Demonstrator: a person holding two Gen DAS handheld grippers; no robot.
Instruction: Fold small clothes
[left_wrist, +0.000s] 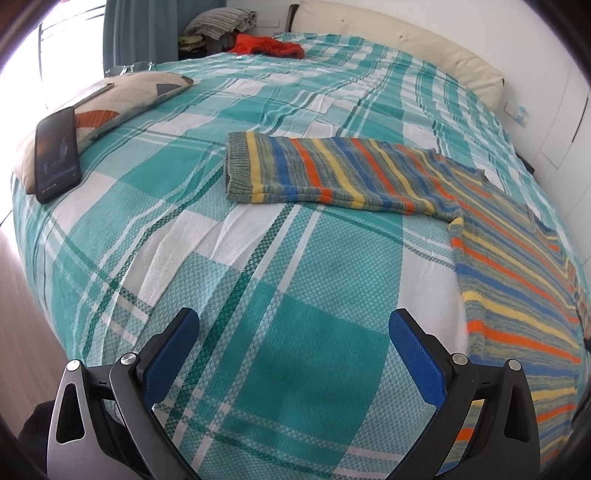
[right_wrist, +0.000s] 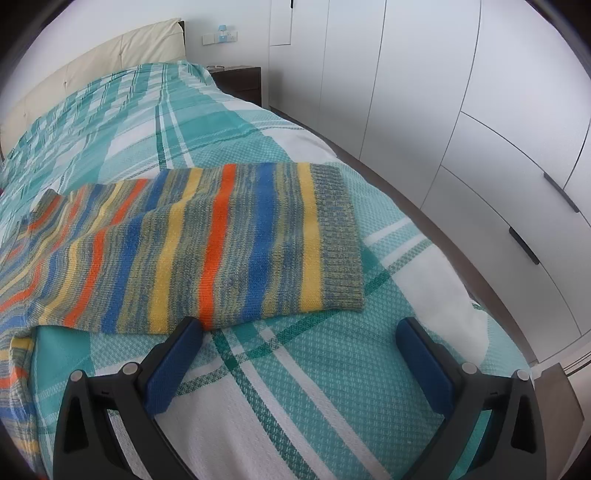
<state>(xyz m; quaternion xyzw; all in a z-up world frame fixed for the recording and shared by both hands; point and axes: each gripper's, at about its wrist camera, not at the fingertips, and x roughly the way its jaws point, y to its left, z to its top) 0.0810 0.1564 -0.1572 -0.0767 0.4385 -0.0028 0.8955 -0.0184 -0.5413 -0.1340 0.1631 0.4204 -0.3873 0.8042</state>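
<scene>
A striped knit sweater (left_wrist: 509, 254) in blue, orange, yellow and grey lies flat on the teal plaid bedspread (left_wrist: 280, 350). Its left sleeve (left_wrist: 332, 173) stretches out to the left, cuff at the far end. My left gripper (left_wrist: 293, 323) hovers open over bare bedspread, below that sleeve and left of the sweater's body. In the right wrist view the other sleeve (right_wrist: 229, 243) lies spread out with its ribbed cuff (right_wrist: 340, 236) to the right. My right gripper (right_wrist: 299, 332) is open just before the sleeve's near edge, its left fingertip (right_wrist: 184, 343) touching or almost touching the knit.
A phone (left_wrist: 57, 155) leans on a patterned cushion (left_wrist: 122, 99) at the bed's left edge. Red cloth (left_wrist: 269, 46) lies near the headboard (left_wrist: 406, 40). White wardrobe doors (right_wrist: 480, 129) and a dark nightstand (right_wrist: 240, 83) stand along the bed's right side.
</scene>
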